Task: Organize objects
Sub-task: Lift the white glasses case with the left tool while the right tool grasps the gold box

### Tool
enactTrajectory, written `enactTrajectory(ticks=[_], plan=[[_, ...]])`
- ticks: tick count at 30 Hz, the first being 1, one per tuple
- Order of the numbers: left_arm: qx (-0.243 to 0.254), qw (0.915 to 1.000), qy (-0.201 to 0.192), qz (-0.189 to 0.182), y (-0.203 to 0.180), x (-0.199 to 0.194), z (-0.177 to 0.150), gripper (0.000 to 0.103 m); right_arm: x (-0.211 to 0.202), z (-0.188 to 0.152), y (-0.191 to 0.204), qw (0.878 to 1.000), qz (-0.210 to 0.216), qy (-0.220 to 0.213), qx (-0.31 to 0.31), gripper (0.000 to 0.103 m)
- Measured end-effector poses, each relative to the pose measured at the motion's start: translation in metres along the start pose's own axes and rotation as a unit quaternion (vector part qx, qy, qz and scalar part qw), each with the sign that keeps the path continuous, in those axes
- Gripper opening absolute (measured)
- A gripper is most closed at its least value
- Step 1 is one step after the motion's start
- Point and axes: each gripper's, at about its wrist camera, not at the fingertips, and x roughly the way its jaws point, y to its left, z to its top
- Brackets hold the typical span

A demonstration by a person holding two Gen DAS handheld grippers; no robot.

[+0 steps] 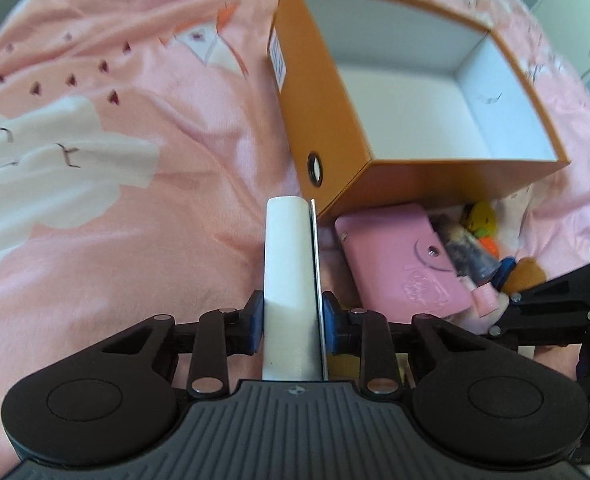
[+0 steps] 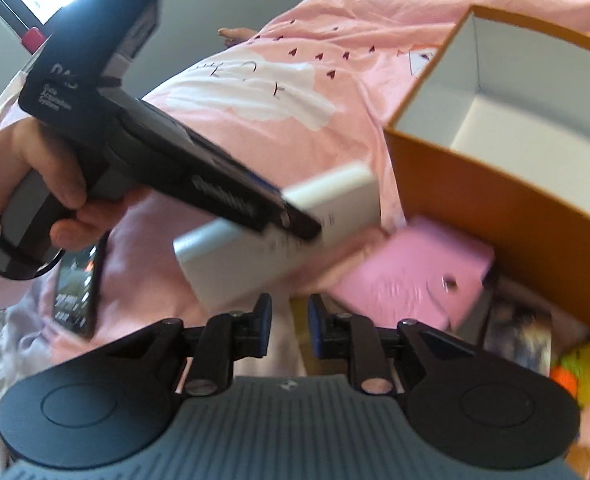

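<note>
Here, low in the frame's centre, the left gripper (image 1: 293,322) clamps a white box (image 1: 289,280) across its narrow sides, a rigid, probably light, smooth thing, just below the empty orange box (image 1: 327,120), while the right gripper (image 2: 290,326) stands slightly parted, holding nothing.
</note>
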Motion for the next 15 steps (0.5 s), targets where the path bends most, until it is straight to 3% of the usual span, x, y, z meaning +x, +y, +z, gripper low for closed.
enactTrajectory(ticks=[1,3,7,15], plan=[[-0.004,0.9999,-0.013,0.001,-0.001,-0.005,-0.003,0.033,-0.004,-0.003,-0.001,1.0,-0.003,0.004,0.006,0.025],[-0.018,0.9989,-0.042,-0.002,-0.004,-0.015,-0.009,0.033,-0.007,-0.008,-0.002,1.0,-0.015,0.02,0.017,0.045],[-0.053,0.9941,-0.093,-0.017,-0.006,-0.03,-0.02,0.032,-0.007,-0.02,-0.002,0.998,-0.046,0.05,0.013,0.047],[-0.102,0.9815,-0.162,-0.002,-0.008,-0.037,-0.04,0.032,0.015,-0.021,0.003,0.995,-0.079,0.058,-0.019,0.068]])
